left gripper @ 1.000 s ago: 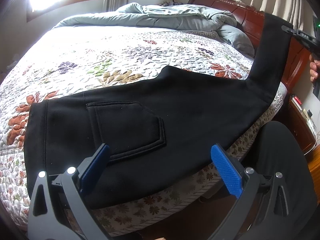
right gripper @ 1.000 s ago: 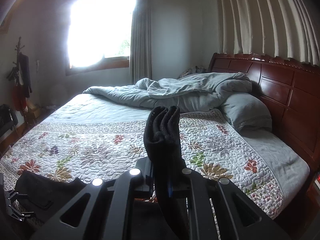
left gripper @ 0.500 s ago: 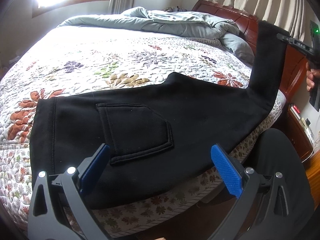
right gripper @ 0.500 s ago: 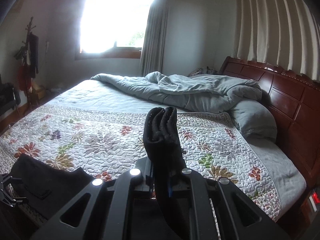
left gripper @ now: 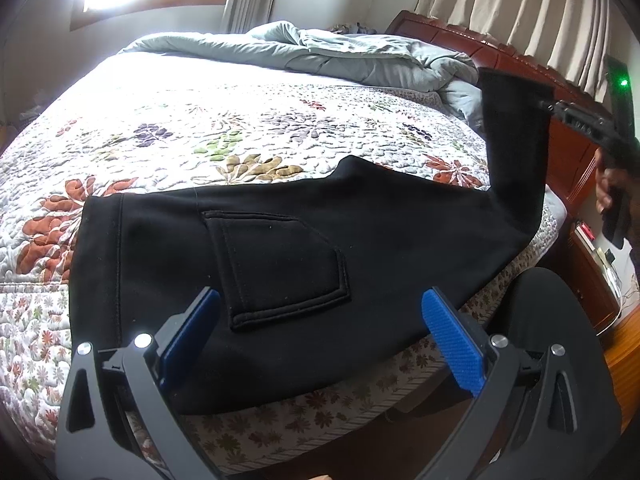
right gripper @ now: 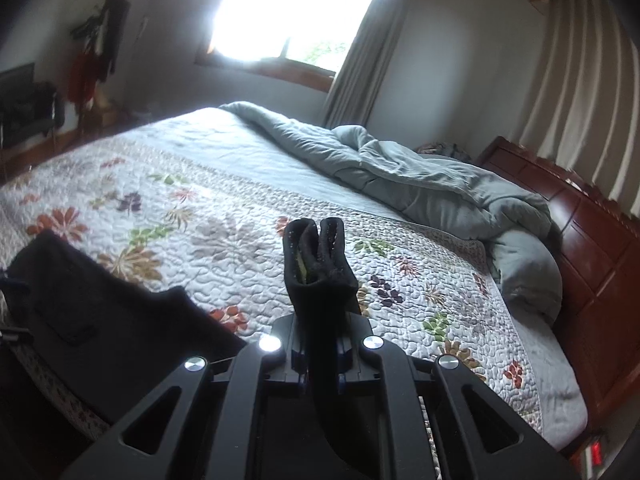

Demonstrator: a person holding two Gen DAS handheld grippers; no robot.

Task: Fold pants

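Note:
Black pants (left gripper: pixel 280 248) lie along the near edge of the bed, waistband to the left and back pocket up. My left gripper (left gripper: pixel 316 320) is open, its blue pads either side of the pocket area, hovering just above the cloth. My right gripper (right gripper: pixel 320 364) is shut on the leg ends of the pants (right gripper: pixel 318 264) and holds them up in the air. In the left wrist view the lifted leg (left gripper: pixel 516 152) rises at the right toward the right gripper (left gripper: pixel 580 124). The waist part also shows in the right wrist view (right gripper: pixel 88 308).
The bed has a floral quilt (left gripper: pixel 240 136) with a rumpled grey duvet (left gripper: pixel 340 56) and a pillow (right gripper: pixel 528 272) at the head, by the wooden headboard (right gripper: pixel 600 248). A nightstand (left gripper: pixel 592 264) stands to the right. A window (right gripper: pixel 288 8) glares behind.
My right gripper has carried the leg ends higher and leftward over the bed. The left gripper has drifted slightly forward over the pants and stays open.

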